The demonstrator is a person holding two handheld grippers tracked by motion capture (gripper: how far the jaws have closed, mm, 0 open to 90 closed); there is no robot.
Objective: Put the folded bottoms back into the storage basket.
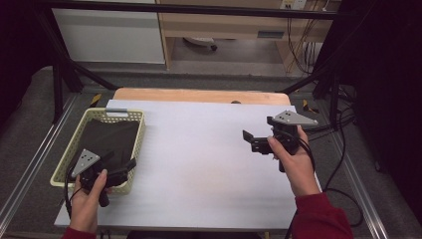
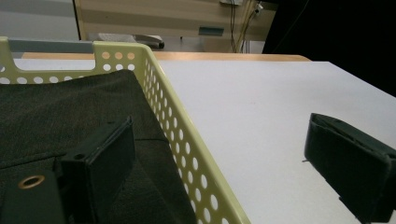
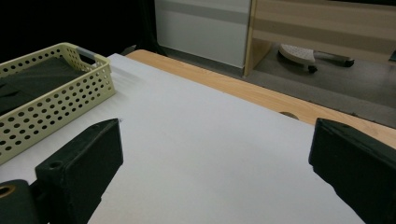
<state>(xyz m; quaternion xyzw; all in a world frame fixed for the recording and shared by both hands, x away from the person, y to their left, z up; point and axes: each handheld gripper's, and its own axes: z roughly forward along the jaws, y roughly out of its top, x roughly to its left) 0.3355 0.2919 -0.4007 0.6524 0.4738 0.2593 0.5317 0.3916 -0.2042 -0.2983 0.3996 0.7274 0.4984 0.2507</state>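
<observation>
A pale yellow perforated basket (image 1: 142, 130) stands on the left of the white tabletop (image 1: 199, 159), with a dark folded cloth (image 1: 107, 137) lying in it. My left gripper (image 1: 122, 159) hovers open at the basket's near right corner. In the left gripper view (image 2: 219, 135) one jaw is over the cloth (image 2: 56, 107) and the other over the table, with the basket wall (image 2: 182, 135) between them. My right gripper (image 1: 256, 132) is held open above the table's right side. Nothing lies between its jaws in the right gripper view (image 3: 217, 130), which looks toward the basket (image 3: 60, 102).
A strip of bare wood (image 1: 199, 94) runs along the table's far edge. Black frame bars and cables (image 1: 343, 129) stand off the right side. Beyond the table are grey floor and a wooden cabinet (image 1: 224, 25).
</observation>
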